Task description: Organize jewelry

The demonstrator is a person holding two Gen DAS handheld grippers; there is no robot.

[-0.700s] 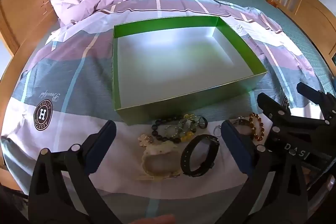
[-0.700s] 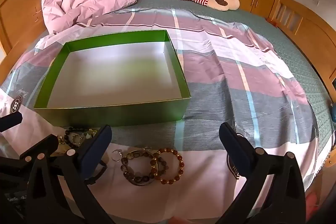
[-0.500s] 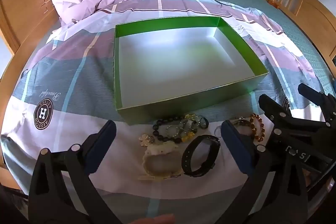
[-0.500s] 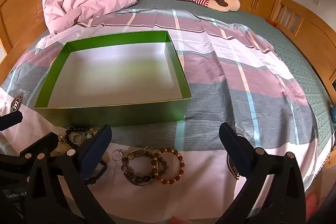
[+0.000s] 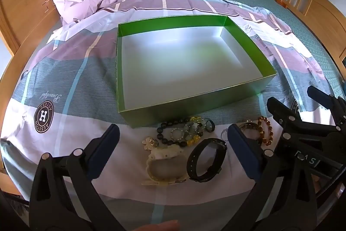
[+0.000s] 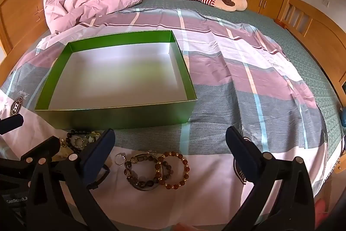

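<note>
Cream plastic marks the leftmost piece of the heap: a pale bracelet (image 5: pixel 165 162) lying on the bedspread (image 5: pixel 64 122) between the spread fingers of the left gripper (image 5: pixel 170 153), which holds nothing. Just right of it sits a black watch band (image 5: pixel 205 159), and behind both a tangle of dark and yellow-green beaded bracelets (image 5: pixel 183 130) lies close against the near wall of the green box (image 5: pixel 194 105). Further right, a small ring (image 6: pixel 120 158), a grey-brown bead bracelet (image 6: pixel 140 174) and an amber bead bracelet (image 6: pixel 173 169) lie between the wide-open fingers of the right gripper (image 6: pixel 169 157), also empty.

Risks, as I judge them: the two right-hand bracelets overlap, so closing on one may drag the other; the beaded tangle may come up as a clump; round beads could slip from the pads; soft bedding gives under pressure and may bunch into the grip.

Inside the box, nothing shows but its bare white floor.
</note>
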